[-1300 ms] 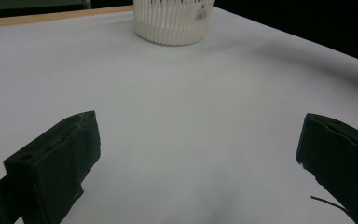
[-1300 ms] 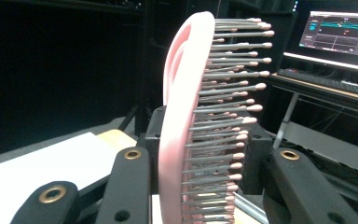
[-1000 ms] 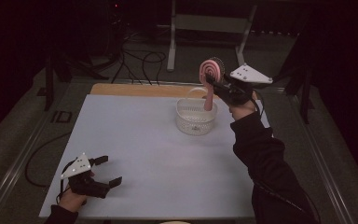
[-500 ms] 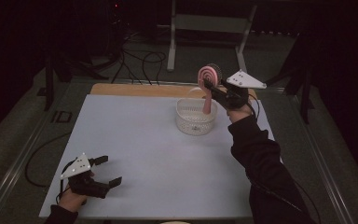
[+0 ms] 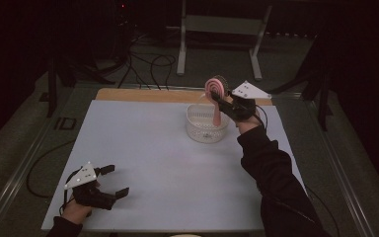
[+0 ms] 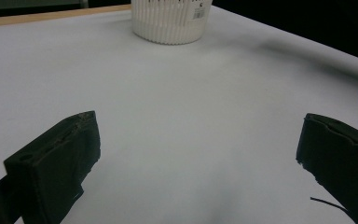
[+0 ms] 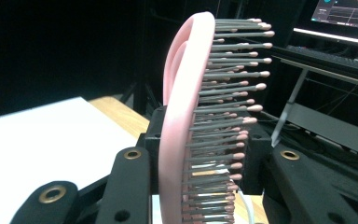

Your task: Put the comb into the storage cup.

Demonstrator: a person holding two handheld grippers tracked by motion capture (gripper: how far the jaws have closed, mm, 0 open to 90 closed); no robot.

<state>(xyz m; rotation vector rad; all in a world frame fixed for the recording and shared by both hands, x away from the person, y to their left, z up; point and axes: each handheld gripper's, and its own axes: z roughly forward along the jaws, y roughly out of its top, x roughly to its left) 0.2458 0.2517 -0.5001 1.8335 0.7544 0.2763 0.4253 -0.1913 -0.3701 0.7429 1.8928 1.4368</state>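
A pink hairbrush point(image 5: 215, 89) with grey bristles stands upright, head up, in my right gripper point(image 5: 221, 102), which is shut on it. Its handle points down into the white slotted basket point(image 5: 203, 131) at the far middle of the white table point(image 5: 153, 148). In the right gripper view the brush point(image 7: 182, 116) rises edge-on between the black jaws of the right gripper point(image 7: 200, 186). My left gripper point(image 5: 114, 180) rests at the table's near left corner, open with nothing in it. The left gripper view has the left gripper point(image 6: 200, 158) spread wide over bare table, with the basket point(image 6: 170, 21) far ahead.
A wooden strip point(image 5: 143, 95) runs along the table's far edge. Beyond it are floor cables point(image 5: 148, 64) and a metal stand point(image 5: 217, 24). A lit monitor point(image 7: 349, 18) sits behind the brush in the right gripper view.
My right hand has come down with the hairbrush, so its handle now dips into the basket. The left gripper has stayed put.
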